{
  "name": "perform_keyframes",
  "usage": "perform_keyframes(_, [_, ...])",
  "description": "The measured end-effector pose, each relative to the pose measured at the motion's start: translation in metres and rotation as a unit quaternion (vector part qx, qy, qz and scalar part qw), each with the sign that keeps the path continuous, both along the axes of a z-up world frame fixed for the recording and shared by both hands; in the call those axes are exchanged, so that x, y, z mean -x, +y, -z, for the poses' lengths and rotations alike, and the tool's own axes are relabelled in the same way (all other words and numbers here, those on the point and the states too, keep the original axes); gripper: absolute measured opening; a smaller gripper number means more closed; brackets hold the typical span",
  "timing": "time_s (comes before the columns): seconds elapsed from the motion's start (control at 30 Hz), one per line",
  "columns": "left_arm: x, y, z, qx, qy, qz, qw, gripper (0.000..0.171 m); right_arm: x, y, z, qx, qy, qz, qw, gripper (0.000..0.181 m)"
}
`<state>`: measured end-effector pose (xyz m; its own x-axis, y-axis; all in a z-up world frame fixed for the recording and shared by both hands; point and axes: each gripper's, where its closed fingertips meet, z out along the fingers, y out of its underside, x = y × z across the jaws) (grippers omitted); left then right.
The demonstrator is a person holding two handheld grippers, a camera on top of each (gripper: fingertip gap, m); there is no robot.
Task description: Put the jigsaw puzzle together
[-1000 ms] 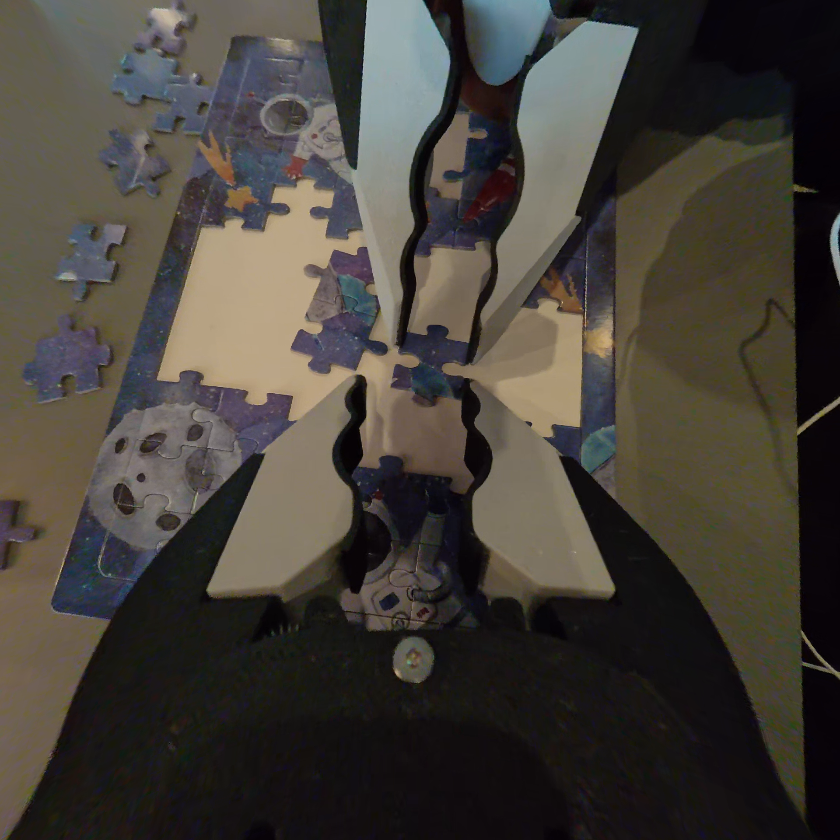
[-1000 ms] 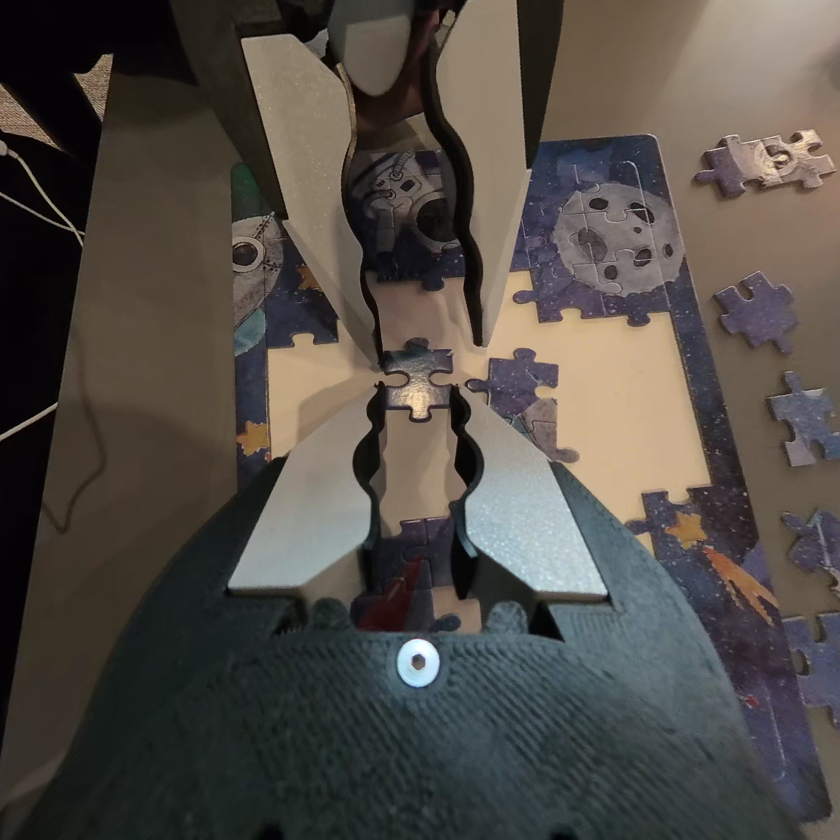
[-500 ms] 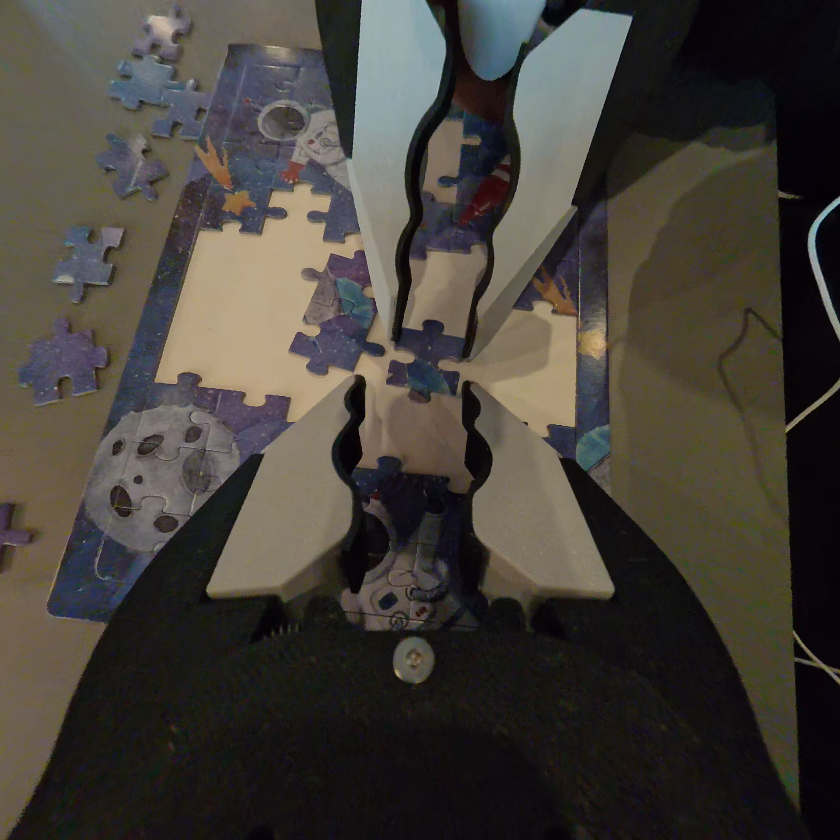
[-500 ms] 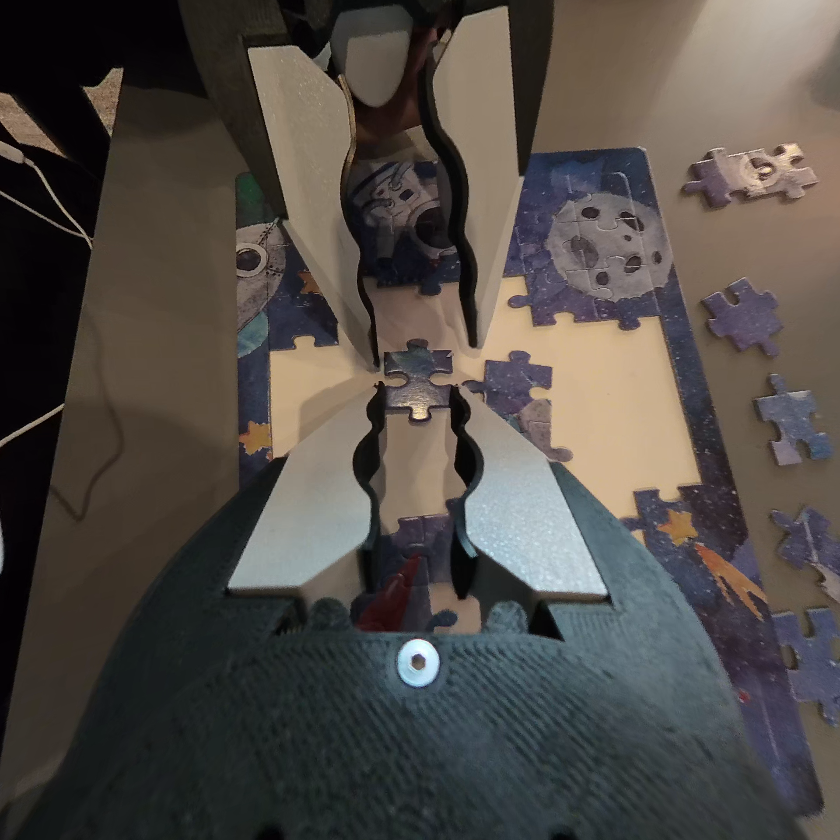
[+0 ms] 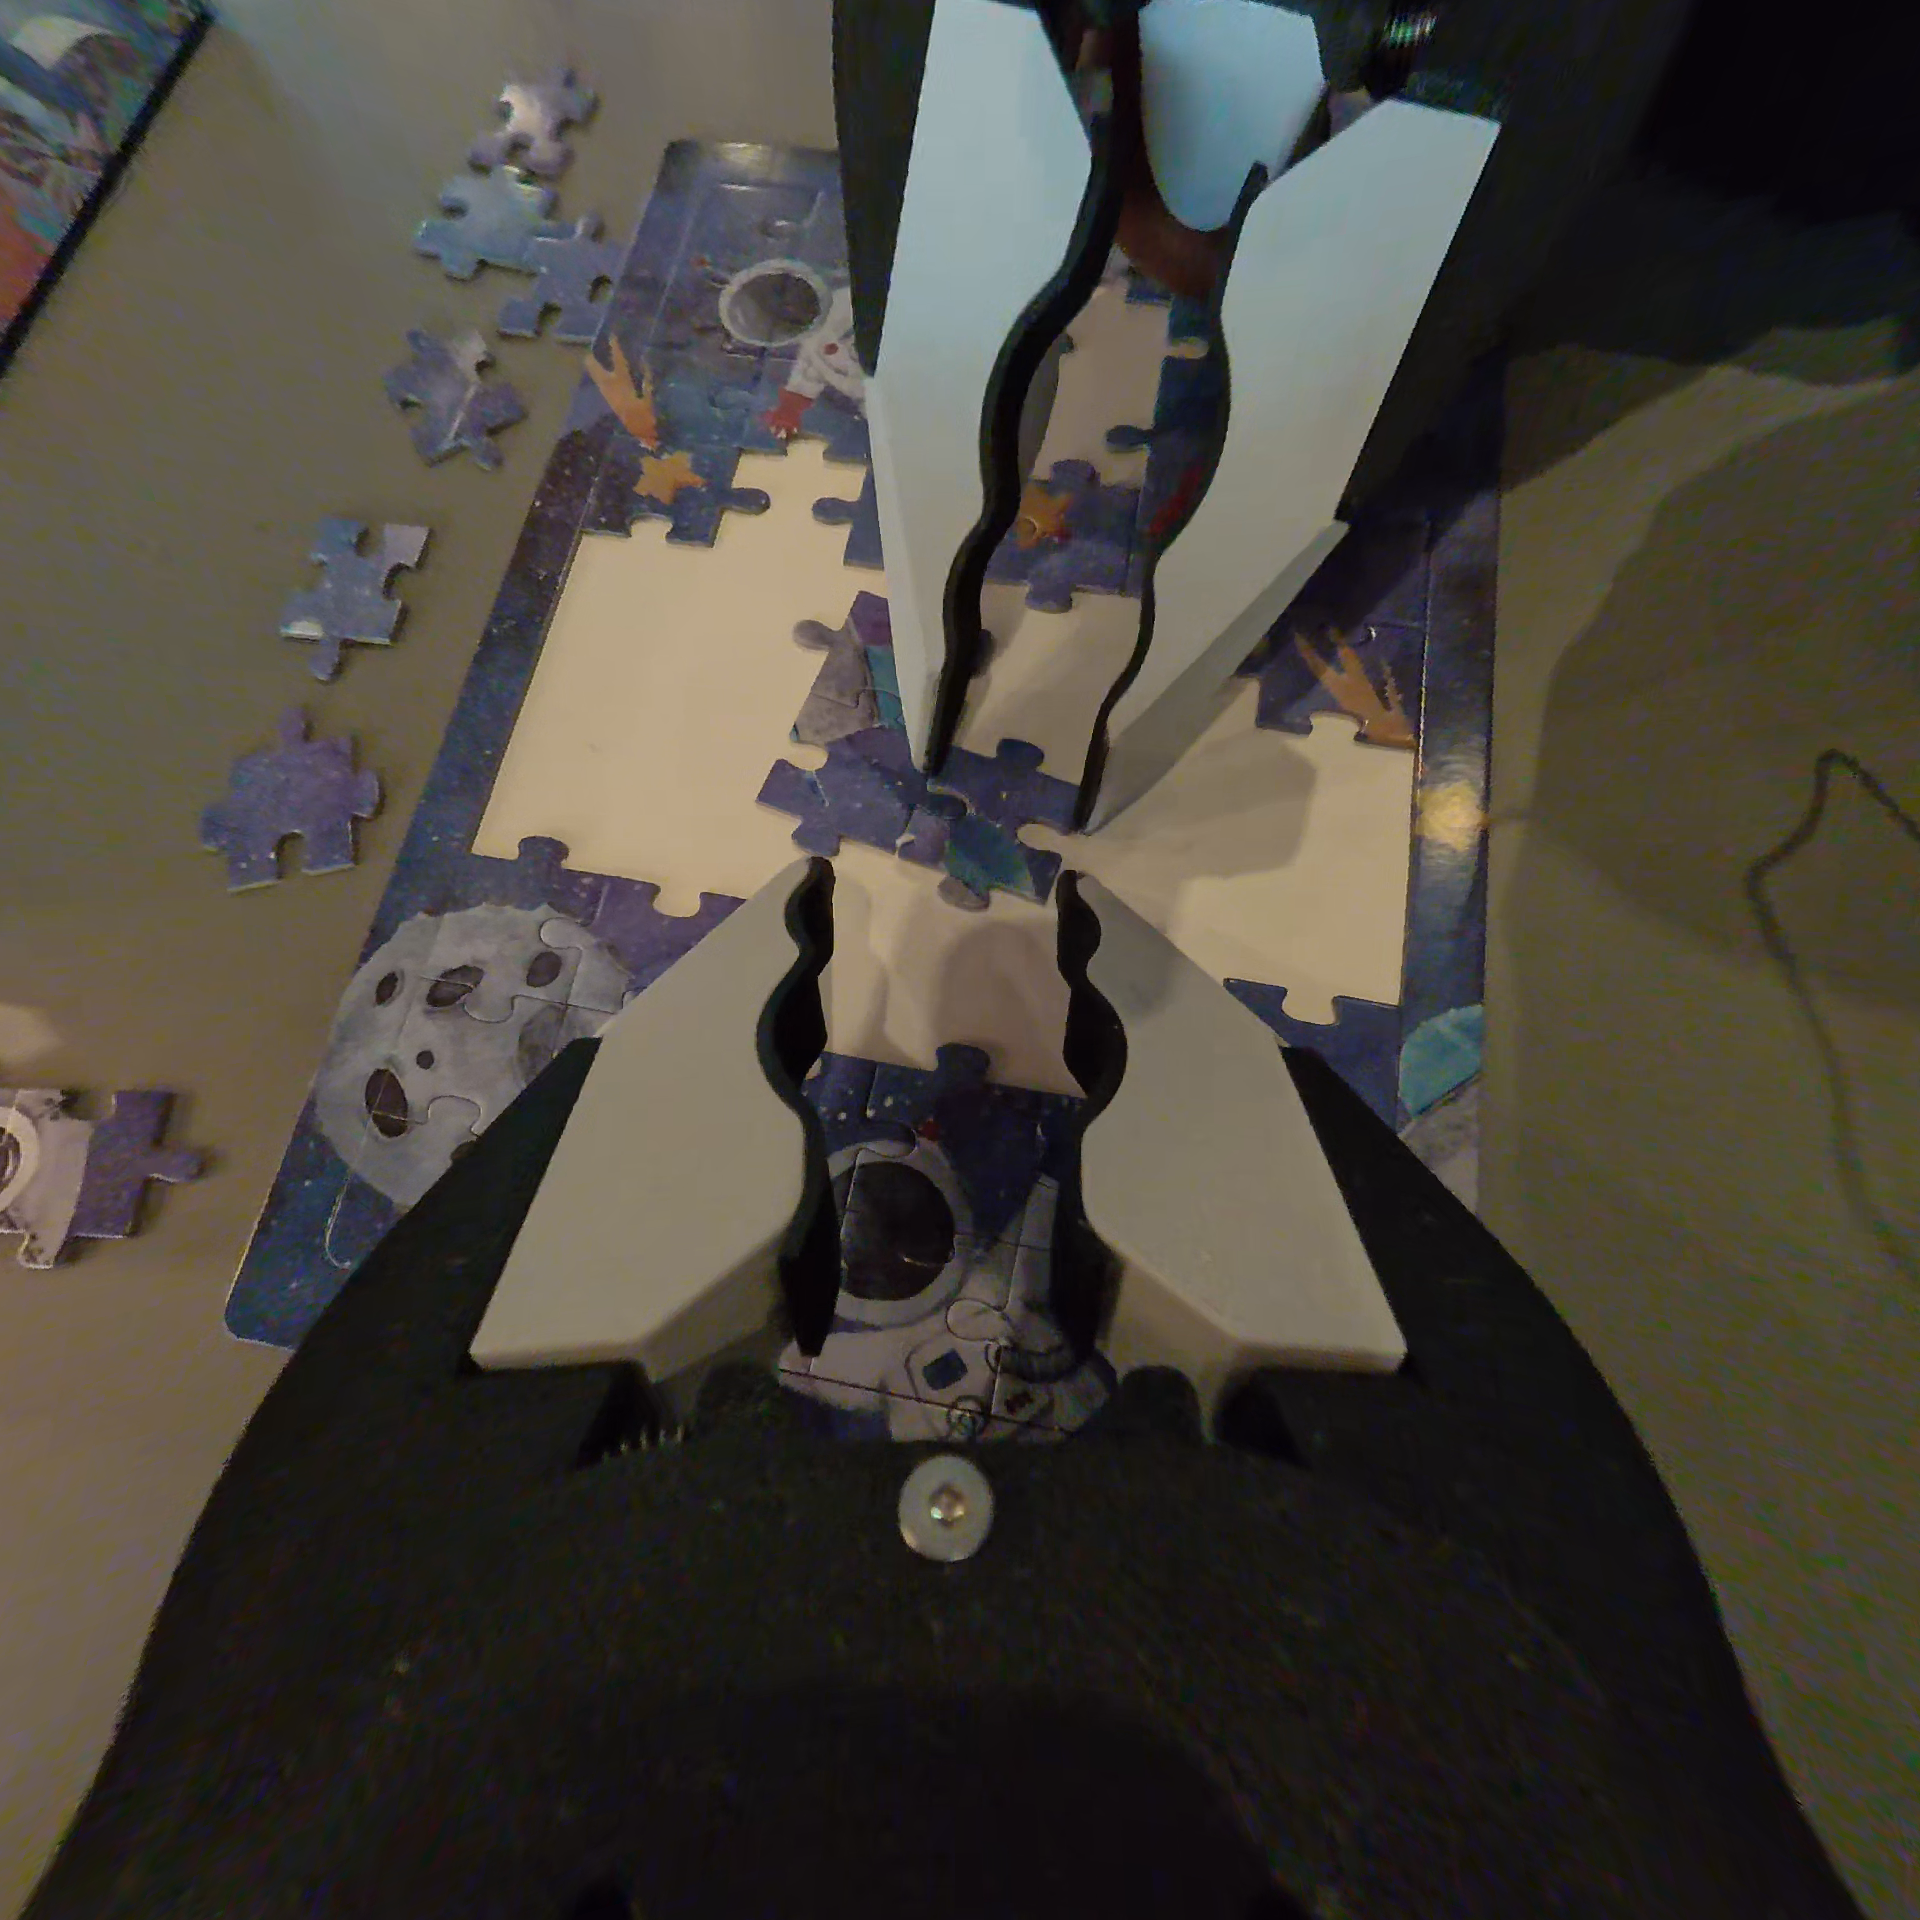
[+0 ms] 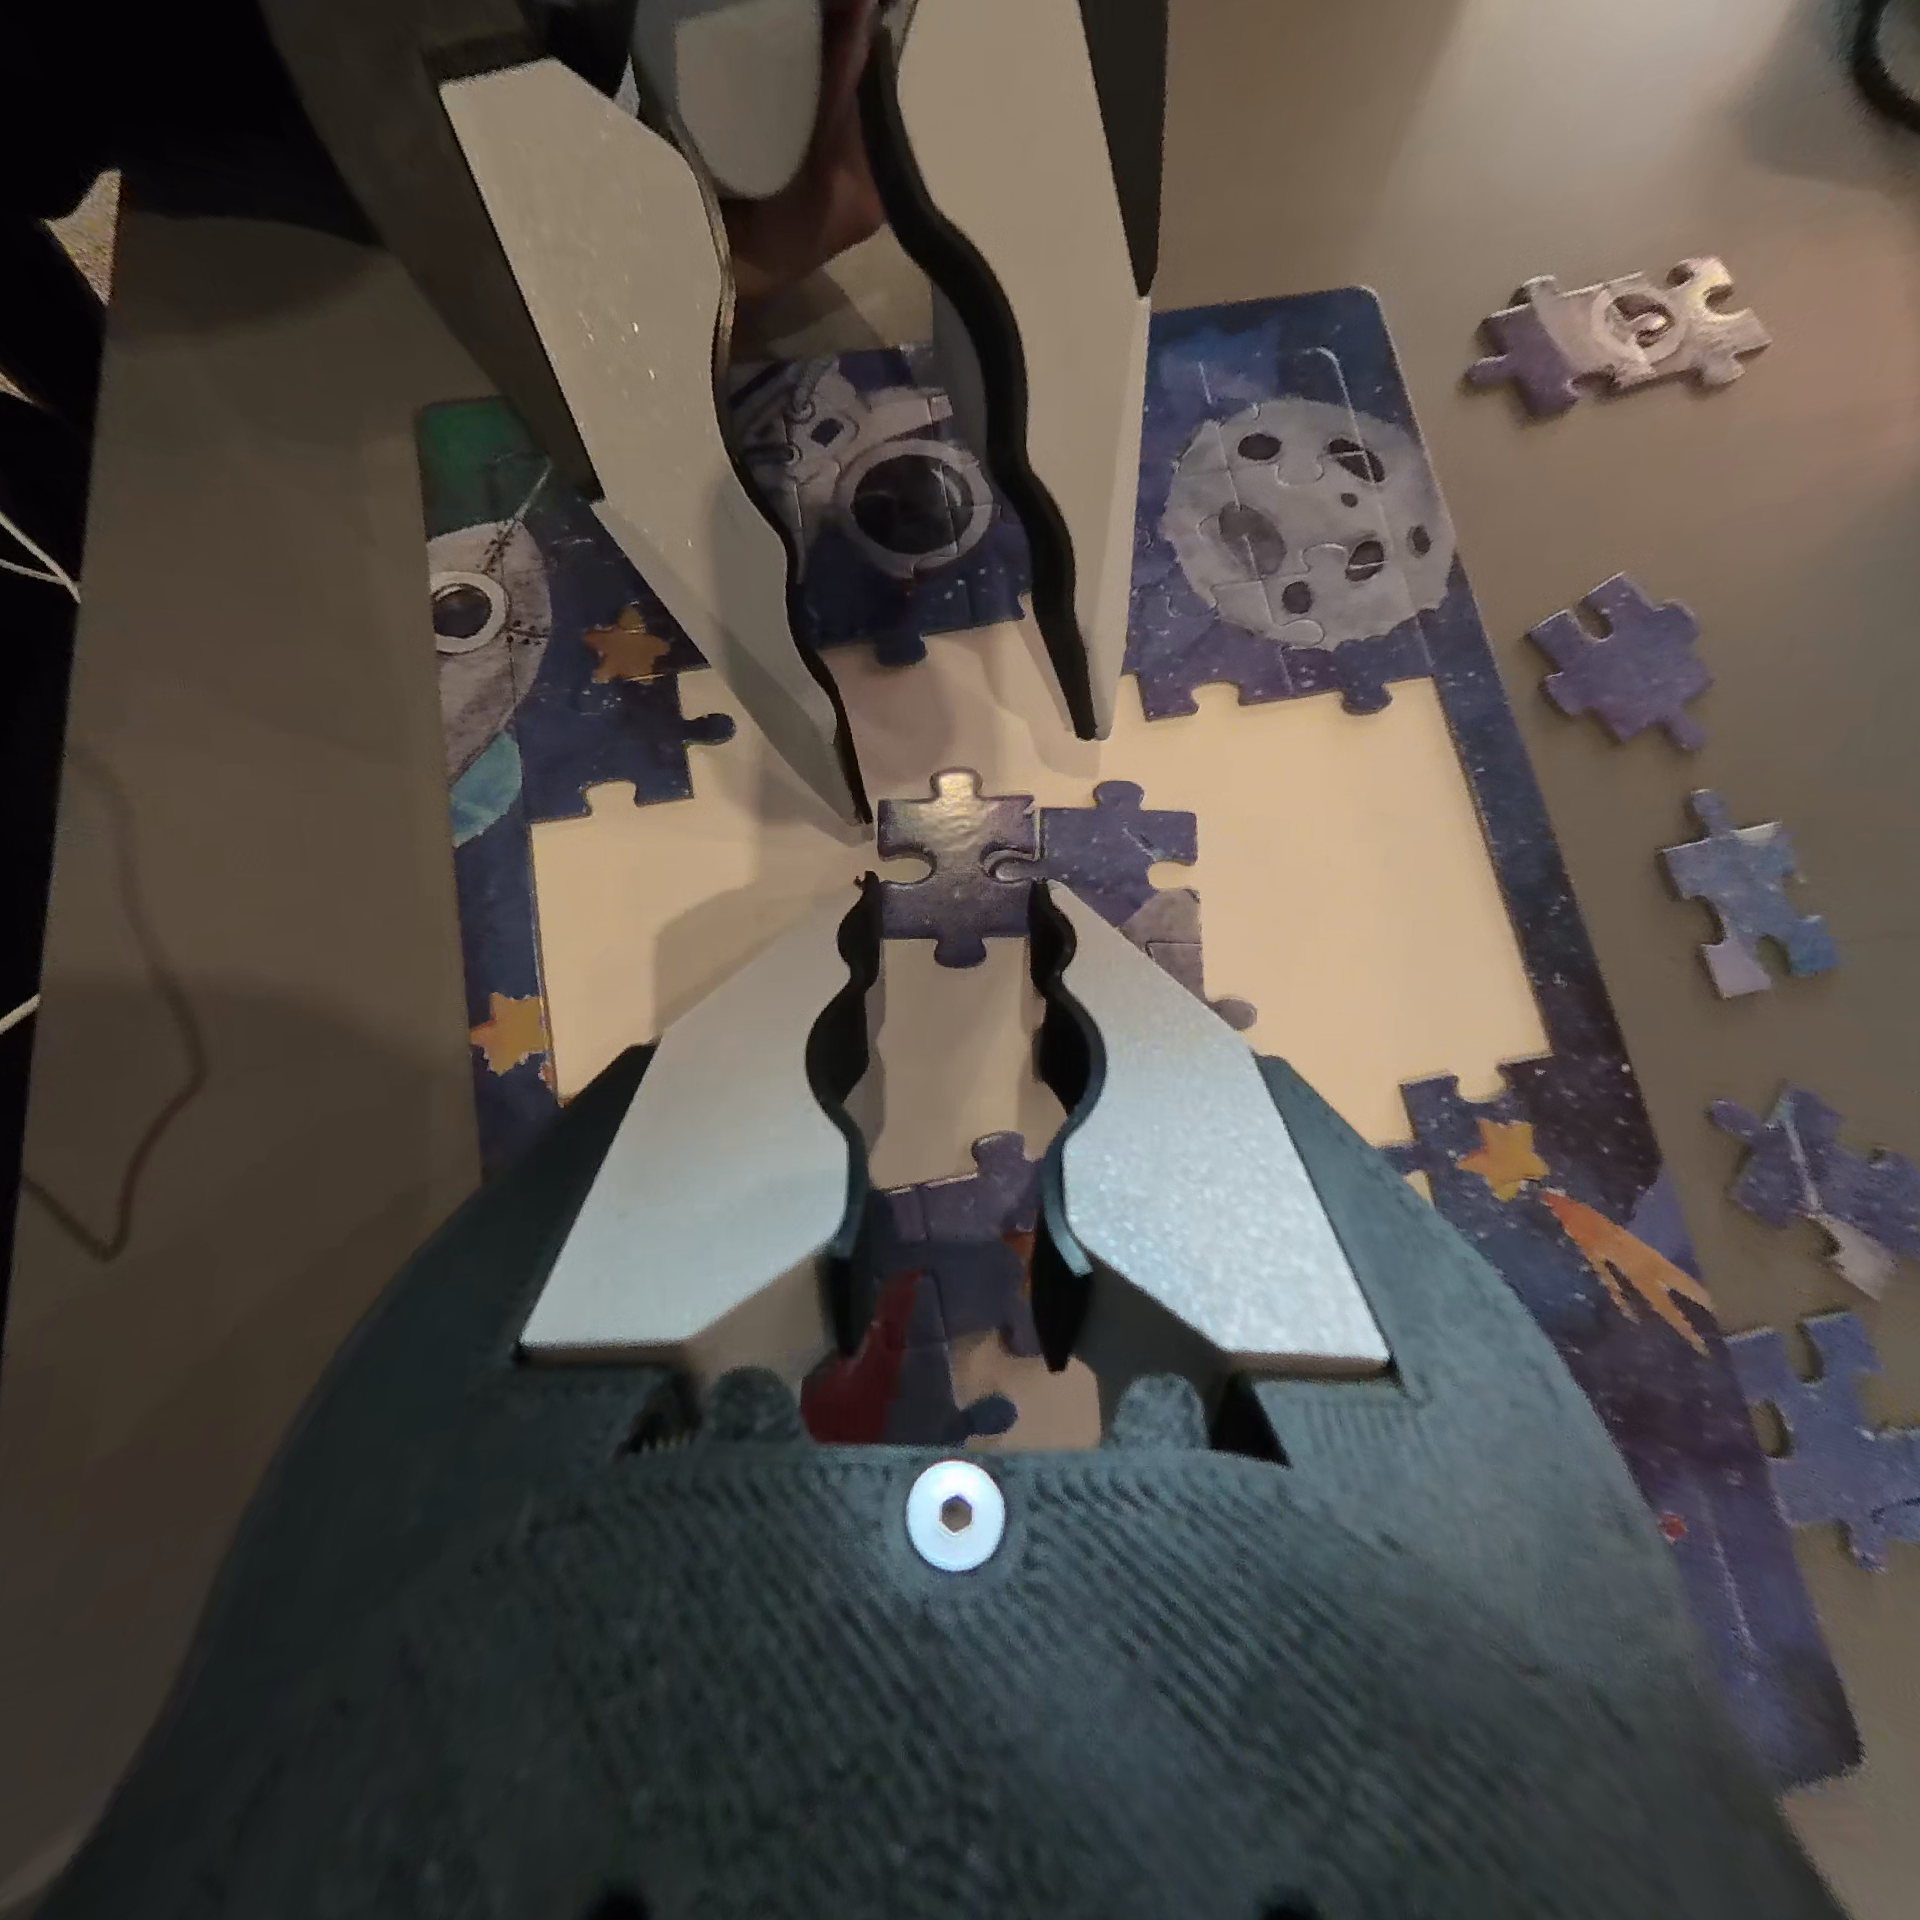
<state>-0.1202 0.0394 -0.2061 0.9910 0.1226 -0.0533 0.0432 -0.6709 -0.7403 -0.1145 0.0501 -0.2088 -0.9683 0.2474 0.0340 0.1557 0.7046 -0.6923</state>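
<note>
Right wrist view: my right gripper [image 6: 951, 883] pinches a dark-blue star-speckled piece [image 6: 956, 868], seating it beside its neighbour [image 6: 1127, 847]; left gripper [image 5: 940, 873] spread, empty, steadying nearby.

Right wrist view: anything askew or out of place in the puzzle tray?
Nothing damaged. A small cluster of joined pieces lies in the tray's bare middle, detached from the finished border. The right gripper closes on its dark piece; spare pieces wait outside.

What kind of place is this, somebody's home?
Probably an indoor table or desk, dimly lit; home or lab is unclear. A space-themed jigsaw puzzle lies on the plain tabletop, loose pieces sit beside it, and thin cables trail nearby.
</note>
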Motion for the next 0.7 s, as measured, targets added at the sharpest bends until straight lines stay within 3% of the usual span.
perform_keyframes(0.7, [-0.0023, 0.0009, -0.0002, 0.0, 0.009, 0.007, 1.0, 0.034, -0.0029, -0.0002, -0.0073, 0.017, -0.003, -0.007, 1.0, 0.026])
